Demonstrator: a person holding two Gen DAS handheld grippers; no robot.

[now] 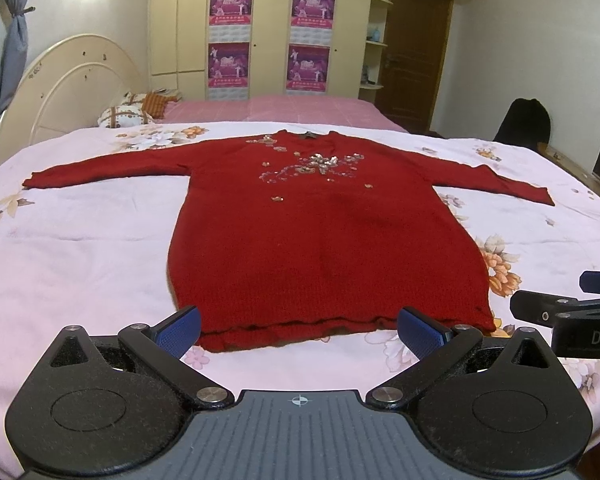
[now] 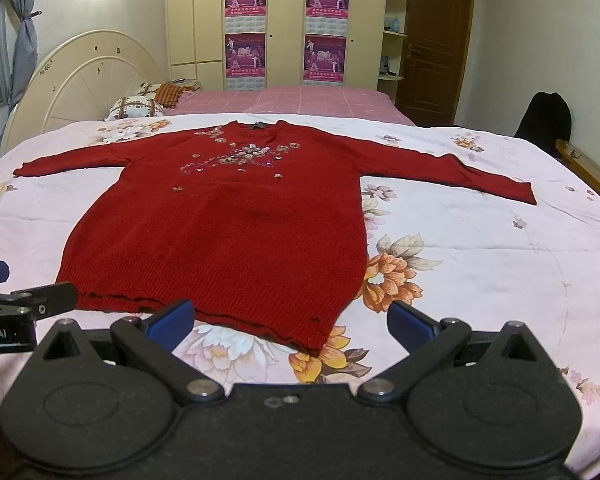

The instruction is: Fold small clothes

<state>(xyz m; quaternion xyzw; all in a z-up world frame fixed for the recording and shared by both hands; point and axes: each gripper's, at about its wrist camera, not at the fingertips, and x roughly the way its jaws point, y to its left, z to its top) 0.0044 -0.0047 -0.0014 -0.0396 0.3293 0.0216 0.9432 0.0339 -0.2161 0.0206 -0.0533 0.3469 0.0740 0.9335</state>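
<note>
Left wrist view: red sweater flat just beyond both grippers' spread, empty fingers.

A red sweater lies flat on a floral bedspread, sleeves spread. Its hem corner sits between the wide-apart jaws of the right gripper. The left gripper is beside them.

"DA" on right gripper; "bot.AI" on left gripper.

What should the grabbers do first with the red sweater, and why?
Probably lower both onto the hem. The red sweater lies flat, sleeves spread, unfolded. The left gripper and right gripper are open, holding nothing, just before that edge.
</note>
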